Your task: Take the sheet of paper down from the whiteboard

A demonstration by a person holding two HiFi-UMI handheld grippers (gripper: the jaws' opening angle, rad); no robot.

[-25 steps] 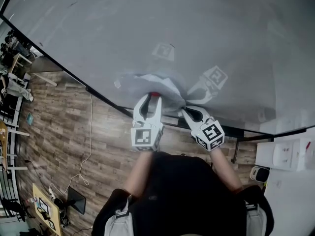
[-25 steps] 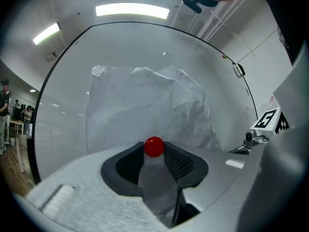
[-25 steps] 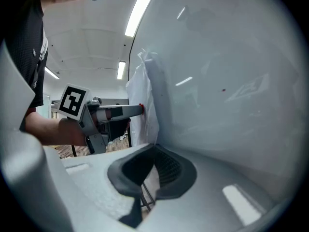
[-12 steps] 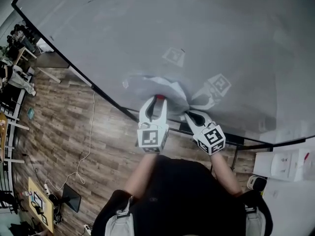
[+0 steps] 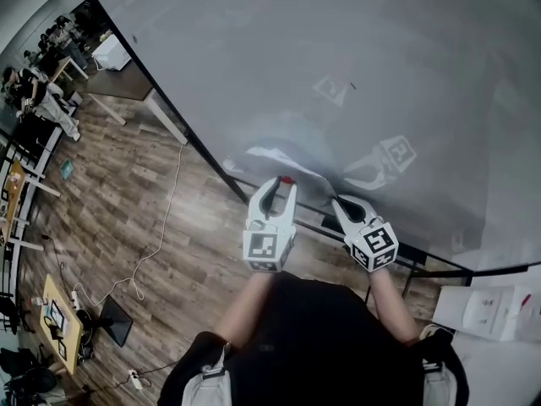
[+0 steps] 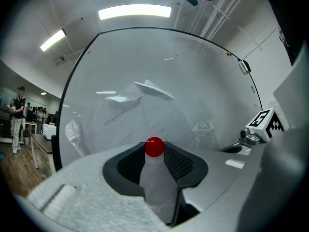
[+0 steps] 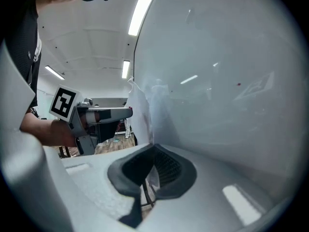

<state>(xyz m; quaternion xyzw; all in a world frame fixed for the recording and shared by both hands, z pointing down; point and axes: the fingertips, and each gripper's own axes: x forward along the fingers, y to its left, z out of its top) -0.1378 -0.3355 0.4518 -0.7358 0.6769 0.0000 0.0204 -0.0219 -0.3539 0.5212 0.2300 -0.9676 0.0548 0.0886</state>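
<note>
The sheet of paper [image 5: 275, 157] hangs crumpled against the whiteboard [image 5: 338, 41], low down near its bottom edge. My left gripper [image 5: 284, 184] is shut on a magnet pin with a red head [image 5: 286, 178] and points level at the board. In the left gripper view the pin's red head [image 6: 154, 147] sticks out above the pads, its clear body between them, and the creased paper [image 6: 135, 115] lies beyond. My right gripper [image 5: 340, 201] is shut on the paper's right edge. In the right gripper view the paper [image 7: 140, 115] rises from the closed pads [image 7: 166, 166].
The board's black frame [image 5: 203, 155] runs diagonally over a wooden floor [image 5: 144, 227] with a white cable [image 5: 165, 227]. Desks and clutter [image 5: 34, 100] stand far left, and a white box [image 5: 482, 311] sits at lower right. People stand far off [image 6: 17, 115] at the left.
Both grippers have slid lower and to the right in the head view as the view turned. The left gripper, still holding the red-headed pin, has shifted along the board. The paper looks flatter.
</note>
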